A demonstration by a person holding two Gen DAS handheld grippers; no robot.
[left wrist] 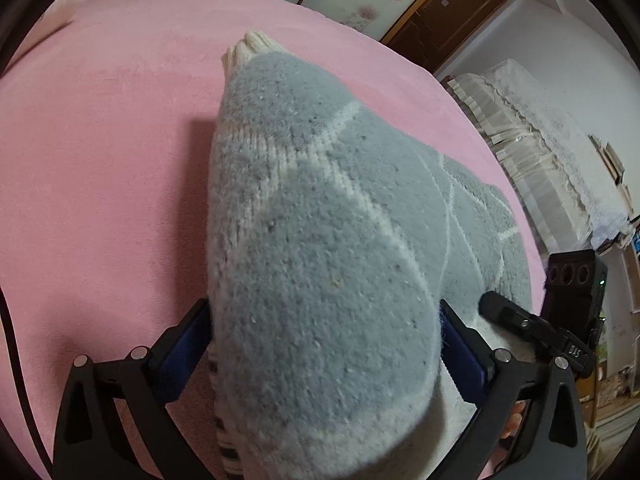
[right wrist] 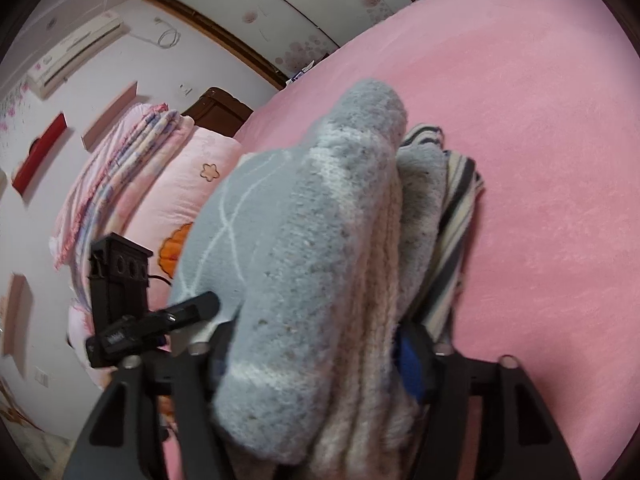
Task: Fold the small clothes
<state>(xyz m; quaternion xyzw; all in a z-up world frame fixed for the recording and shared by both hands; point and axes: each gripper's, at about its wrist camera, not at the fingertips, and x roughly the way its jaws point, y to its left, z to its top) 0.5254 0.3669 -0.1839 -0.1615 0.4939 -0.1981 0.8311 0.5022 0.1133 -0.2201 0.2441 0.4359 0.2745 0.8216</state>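
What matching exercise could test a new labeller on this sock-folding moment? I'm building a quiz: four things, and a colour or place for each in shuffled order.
Column 1:
1. blue-grey fuzzy sock
2. striped sock
3. bed cover
4. air conditioner

Column 2:
A. plain pink, under everything
B. high on the white wall
C. between the fingers of the left gripper and of the right gripper
D. beneath the fuzzy stack, dark and cream bands

Pairs: 1-C, 2-D, 3-A, 4-B
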